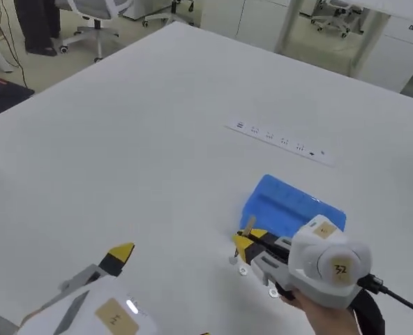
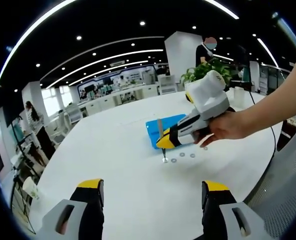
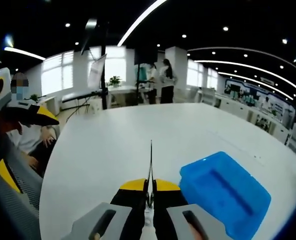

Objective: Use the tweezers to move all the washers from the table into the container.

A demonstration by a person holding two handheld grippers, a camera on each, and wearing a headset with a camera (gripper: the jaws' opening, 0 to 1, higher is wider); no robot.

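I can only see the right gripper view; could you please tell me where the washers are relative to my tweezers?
Observer: Several washers lie on the table right beside the tip of the tweezers, on the person's side of the blue container.
Operator: Thanks. Is the left hand-held gripper carrying anything?
Observer: No, the left hand-held gripper is open and empty, jaws wide apart.
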